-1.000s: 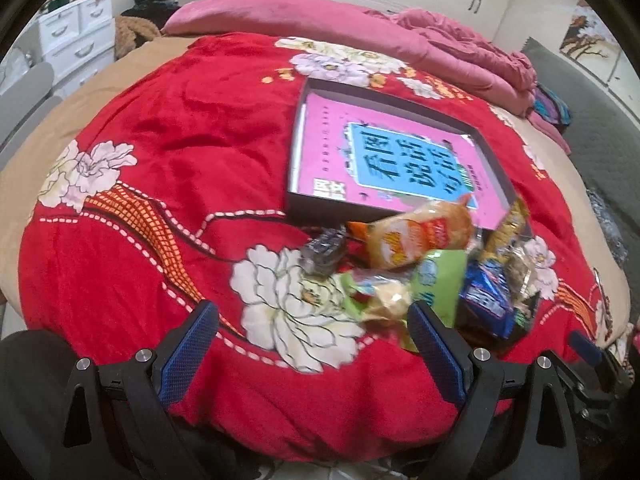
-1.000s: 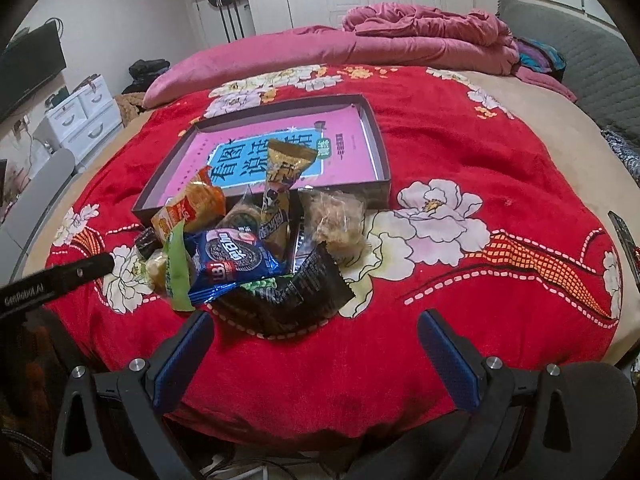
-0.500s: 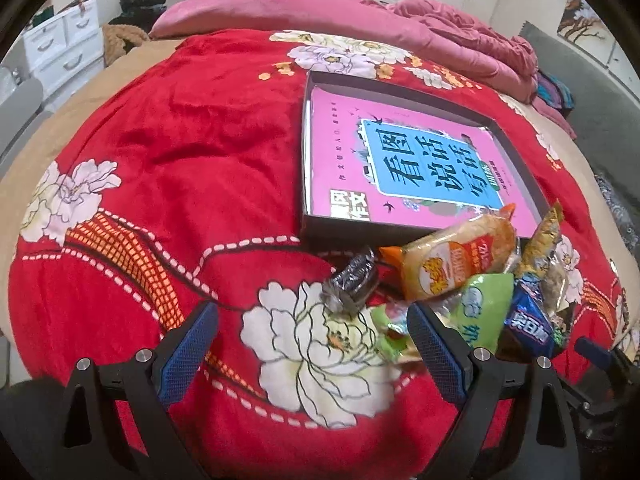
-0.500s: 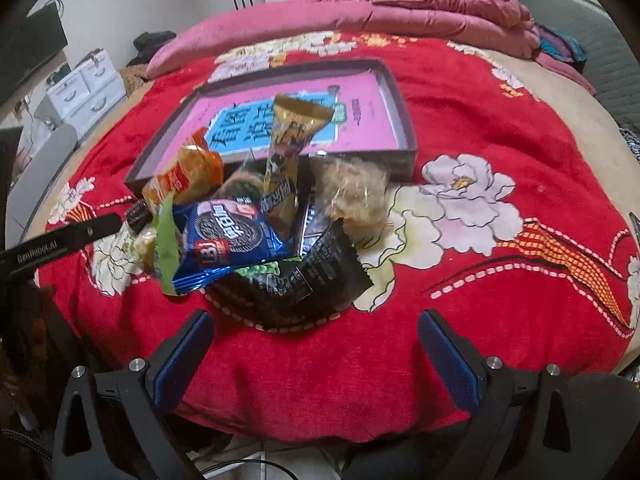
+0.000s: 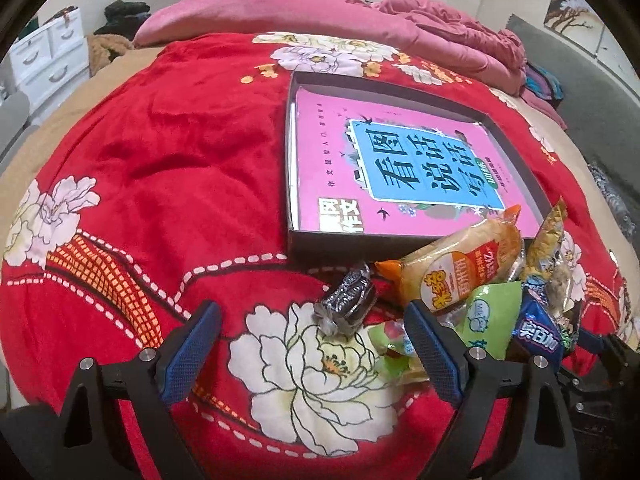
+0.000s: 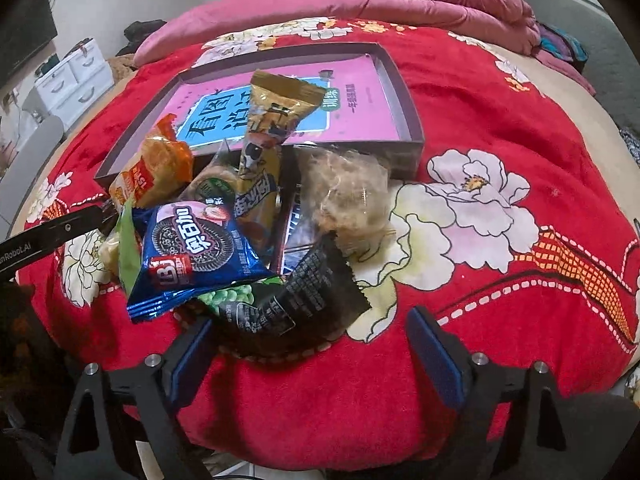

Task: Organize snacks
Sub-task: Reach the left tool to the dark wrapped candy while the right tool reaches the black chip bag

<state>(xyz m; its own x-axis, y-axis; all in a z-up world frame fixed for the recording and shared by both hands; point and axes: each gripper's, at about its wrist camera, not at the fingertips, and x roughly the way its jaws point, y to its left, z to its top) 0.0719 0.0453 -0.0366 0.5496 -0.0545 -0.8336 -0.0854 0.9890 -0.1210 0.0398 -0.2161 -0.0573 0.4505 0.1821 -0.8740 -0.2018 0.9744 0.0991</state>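
On the red floral blanket (image 6: pixel 500 92), just before the shallow box (image 6: pixel 400 80), my snack pile sits; the tall gold packet (image 6: pixel 264 140) leans upright, its long axis running toward the box. My right gripper (image 6: pixel 316 344) has been narrowing, still gaping, black packet (image 6: pixel 296 304) unpinched. My left gripper (image 5: pixel 312 340) gapes empty near a silver candy (image 5: pixel 346 304).

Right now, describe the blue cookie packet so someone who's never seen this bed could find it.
On the red floral blanket, a pile of snacks lies in front of the shallow box holding a pink book. The blue cookie packet sits at the pile's near left, the only blue wrapper, picturing a dark sandwich cookie.
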